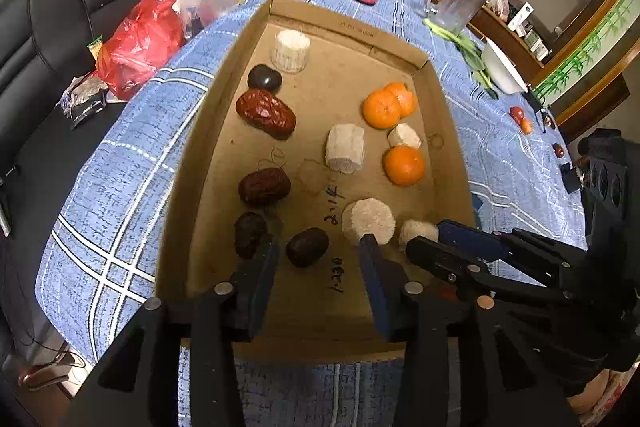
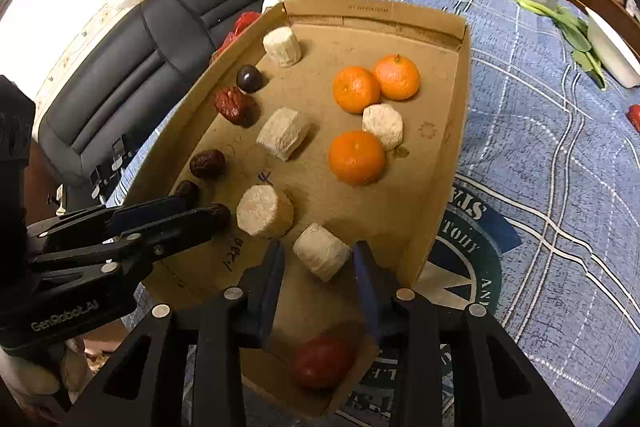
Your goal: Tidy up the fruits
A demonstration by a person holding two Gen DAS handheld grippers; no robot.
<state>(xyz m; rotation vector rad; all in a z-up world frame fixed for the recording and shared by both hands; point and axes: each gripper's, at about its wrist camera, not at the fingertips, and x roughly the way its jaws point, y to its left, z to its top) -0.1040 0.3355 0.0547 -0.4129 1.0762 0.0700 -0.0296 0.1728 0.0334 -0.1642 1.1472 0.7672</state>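
Fruit lies sorted in rough columns inside the cardboard tray (image 1: 240, 59) on the blue checked worktop (image 1: 120, 155): dark red dates (image 1: 266, 113) down the left of the left wrist view, pale cut cylinders (image 1: 346, 149) through the middle, oranges (image 1: 404, 165) toward the right. One pale chunk (image 2: 322, 251) sits between the jaws of the right gripper (image 2: 318, 259) at lower centre of its own view; the pads look just clear of it, so it seems unheld. The left gripper (image 1: 318, 251) hovers at lower centre of its view with jaws parted narrowly around a dark date (image 1: 307, 247), not visibly pressing it. A red fruit (image 2: 322, 361) rests near the tray's bottom corner, beneath the right gripper.

Likely risks: the two grippers work close together and could collide; a date or the round-sided chunk could roll against a neighbour if nudged; a downward push near the tray's low wall could tip or slide the light cardboard.
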